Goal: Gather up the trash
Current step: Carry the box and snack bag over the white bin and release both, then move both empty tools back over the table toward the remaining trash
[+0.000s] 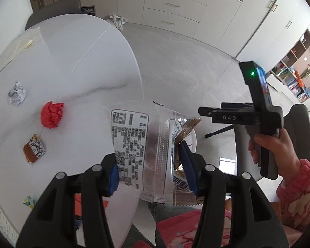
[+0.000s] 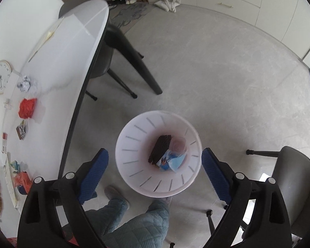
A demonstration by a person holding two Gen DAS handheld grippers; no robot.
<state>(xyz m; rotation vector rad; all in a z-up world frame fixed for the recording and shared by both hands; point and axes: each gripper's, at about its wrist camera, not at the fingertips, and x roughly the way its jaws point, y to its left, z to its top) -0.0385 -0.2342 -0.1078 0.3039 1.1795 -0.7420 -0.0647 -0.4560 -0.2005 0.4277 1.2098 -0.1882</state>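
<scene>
White round table (image 1: pixel 76 66) fills the left half of my left wrist view, pale grey floor and cream cabinets behind it. My left gripper (image 1: pixel 150 165) has its jaws closed down on a silvery snack wrapper (image 1: pixel 138 144), pinched across its lower middle with most of the bag sticking out ahead, hanging past the table edge. The bin (image 2: pixel 134 177), a white round tub on the floor, shows at centre of the right wrist view with some dark and blue rubbish already in it. My right gripper (image 2: pixel 155 173) has its jaws spread wide with nothing in them, hovering straight over that bin. To do this step well I'd carry the wrapper fully over the bin mouth before letting go, since a light foil bag will probably flutter sideways. Left on the table at middle left: a red paper ball (image 1: pixel 51 114), a crumpled grey-white wad (image 1: pixel 17 94) above it, and a small brown-and-white packet (image 1: pixel 34 150) below. Readable writing: "DAS" on the right gripper's body; the wrapper's label is dense Chinese print with a QR code, too small for me to read.
</scene>
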